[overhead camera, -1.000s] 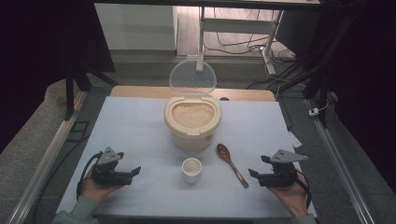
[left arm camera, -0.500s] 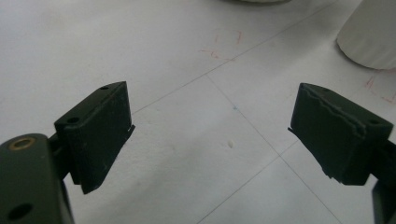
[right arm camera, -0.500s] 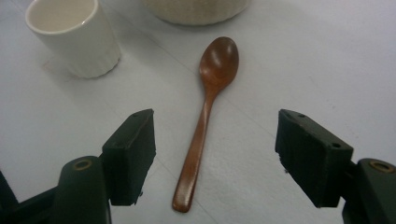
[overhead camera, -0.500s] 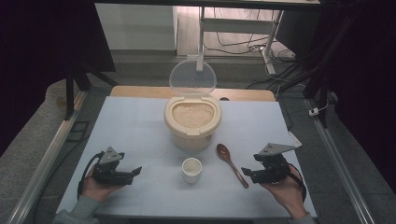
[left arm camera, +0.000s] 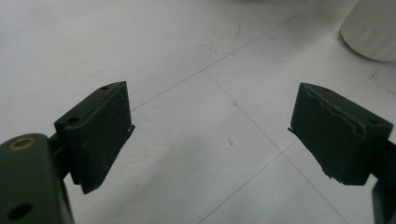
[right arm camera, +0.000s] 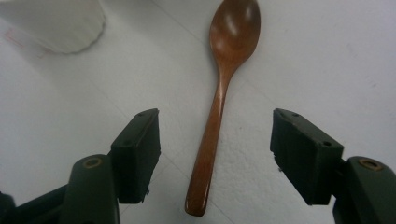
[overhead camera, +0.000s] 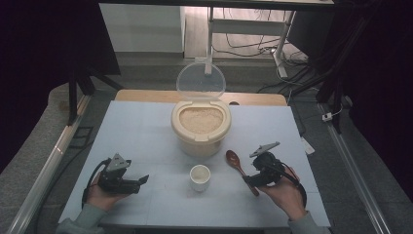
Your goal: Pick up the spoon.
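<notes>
The right gripper (right arm camera: 215, 154) has its jaws spread wide though just closing in, gripping nothing. The brown wooden spoon (right arm camera: 223, 93) lies flat on the white table (right arm camera: 327, 56), its handle end between the fingers (right arm camera: 140, 154), touching neither. The left gripper (left arm camera: 210, 140) gapes wide open over bare table, empty.

A pale blue-white table top (overhead camera: 146, 131) carries a brown wooden spoon (overhead camera: 239, 168) between the right gripper's (overhead camera: 249, 180) parted jaws, a small white cup (overhead camera: 200, 176) beside it, and a cream rice container (overhead camera: 200, 125) beyond.
</notes>
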Demonstrator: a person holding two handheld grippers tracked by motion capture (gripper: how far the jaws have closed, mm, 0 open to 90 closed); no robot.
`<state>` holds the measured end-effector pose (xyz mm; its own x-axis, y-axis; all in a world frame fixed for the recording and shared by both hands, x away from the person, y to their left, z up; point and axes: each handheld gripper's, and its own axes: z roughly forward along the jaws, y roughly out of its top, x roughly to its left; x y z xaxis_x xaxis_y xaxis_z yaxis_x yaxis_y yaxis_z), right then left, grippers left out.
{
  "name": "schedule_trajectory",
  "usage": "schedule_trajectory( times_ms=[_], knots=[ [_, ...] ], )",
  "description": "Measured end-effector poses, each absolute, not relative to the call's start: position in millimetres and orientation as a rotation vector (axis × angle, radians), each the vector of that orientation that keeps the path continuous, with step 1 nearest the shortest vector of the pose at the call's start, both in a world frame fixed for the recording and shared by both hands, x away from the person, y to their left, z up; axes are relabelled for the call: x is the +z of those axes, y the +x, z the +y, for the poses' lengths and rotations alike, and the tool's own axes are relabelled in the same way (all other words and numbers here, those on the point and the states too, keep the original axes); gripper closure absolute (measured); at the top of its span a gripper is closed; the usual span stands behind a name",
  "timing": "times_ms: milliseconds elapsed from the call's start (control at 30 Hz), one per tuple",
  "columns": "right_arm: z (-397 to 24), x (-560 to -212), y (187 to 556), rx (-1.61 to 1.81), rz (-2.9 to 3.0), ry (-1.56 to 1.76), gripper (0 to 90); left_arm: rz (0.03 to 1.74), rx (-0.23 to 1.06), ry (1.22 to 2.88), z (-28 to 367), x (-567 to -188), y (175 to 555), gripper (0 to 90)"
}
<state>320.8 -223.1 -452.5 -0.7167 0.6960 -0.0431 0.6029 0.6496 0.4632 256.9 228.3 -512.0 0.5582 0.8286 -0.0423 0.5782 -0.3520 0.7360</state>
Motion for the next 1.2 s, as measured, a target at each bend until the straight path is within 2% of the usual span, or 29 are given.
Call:
schedule_trajectory(
  times_ms=[433,1200],
  knots=[
    [-215.1,-484.0,326.9,0.427,2.718,1.136,47.4,1.122,0.444,2.082,228.2,-513.4,257.3,12.5],
    [-208.2,-495.1,333.0,0.391,2.698,1.173,73.0,1.119,0.453,2.087,228.5,-514.4,257.6,12.6]
  ],
)
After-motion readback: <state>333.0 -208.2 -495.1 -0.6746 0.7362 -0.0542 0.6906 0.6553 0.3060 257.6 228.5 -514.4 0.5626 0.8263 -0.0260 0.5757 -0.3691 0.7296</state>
